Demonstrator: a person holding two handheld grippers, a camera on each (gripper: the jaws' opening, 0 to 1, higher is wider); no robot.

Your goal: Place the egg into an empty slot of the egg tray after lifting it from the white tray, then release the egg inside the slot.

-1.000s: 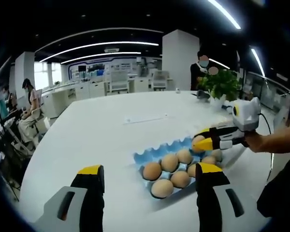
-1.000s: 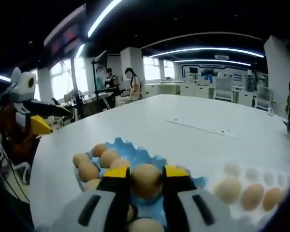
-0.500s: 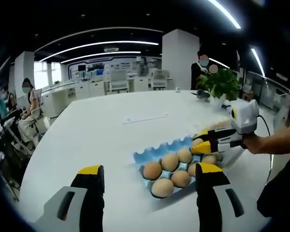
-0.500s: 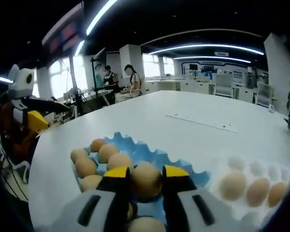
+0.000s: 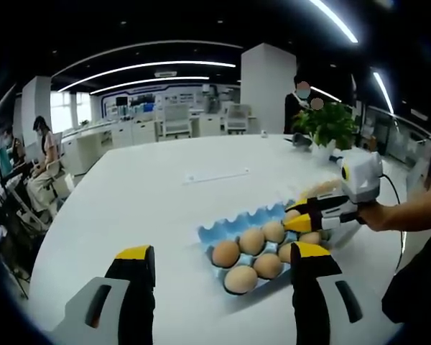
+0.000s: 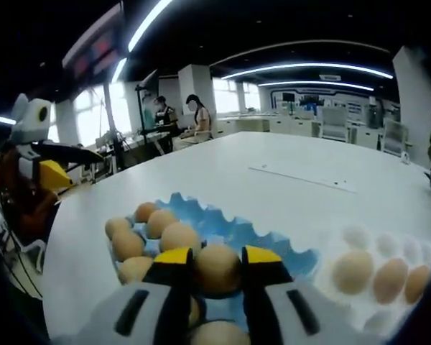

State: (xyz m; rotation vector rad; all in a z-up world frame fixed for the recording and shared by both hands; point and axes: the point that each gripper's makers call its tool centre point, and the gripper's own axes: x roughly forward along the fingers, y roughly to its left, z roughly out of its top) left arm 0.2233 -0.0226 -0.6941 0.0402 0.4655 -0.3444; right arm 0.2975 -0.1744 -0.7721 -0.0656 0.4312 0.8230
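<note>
Right gripper view: right claw [image 6: 217, 260] is closed on an egg [image 6: 217, 267], holding it low over the blue egg tray [image 6: 273, 248], among the eggs already seated there.
White tray: [image 6: 388, 244] lies just beside the blue one on the counter [image 6: 223, 183], with more eggs in it.
Left claw: [image 5: 219, 262] has its jaws spread with nothing between them, near the counter edge.
Left gripper view: right claw [image 5: 296, 215] sits over the egg tray [image 5: 233, 226].
</note>
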